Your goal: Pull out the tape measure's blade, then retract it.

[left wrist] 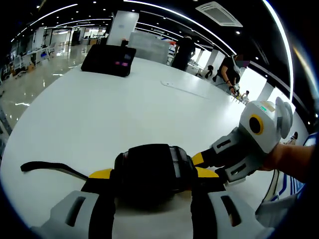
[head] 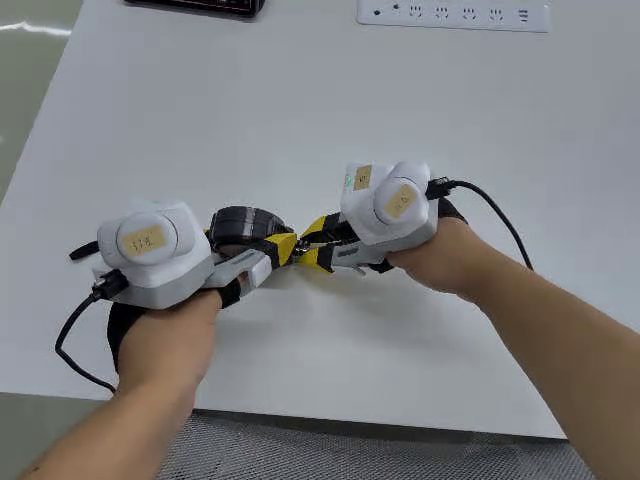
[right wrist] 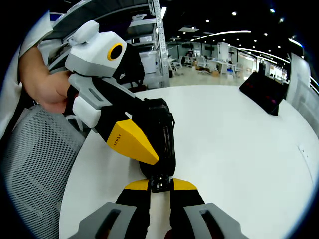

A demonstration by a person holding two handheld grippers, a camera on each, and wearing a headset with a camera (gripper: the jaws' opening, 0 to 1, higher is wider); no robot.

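Black tape (left wrist: pixel 149 162) sits crosswise between the jaws of the left gripper (left wrist: pixel 153 175), clamped by the yellow tips on both flanks; a black strap (left wrist: pixel 50 168) trails off its left side onto the table (head: pixel 300 100). In the right gripper view the blade hook (right wrist: pixel 160 180) sits right at the case mouth, no length of blade showing. Right gripper (right wrist: pixel 160 187) is pinched closed on that hook, yellow tips meeting around it. The two grippers face nose to nose, low over the near edge of the table; whether the case touches the top, can't tell. A hand (head: pixel 165 335) grips the left gripper's housing. Farther off: power strip (head: pixel 452 14) and dark device (left wrist: pixel 108 60) at the far edge, mesh chair (right wrist: pixel 35 159) beside the table.
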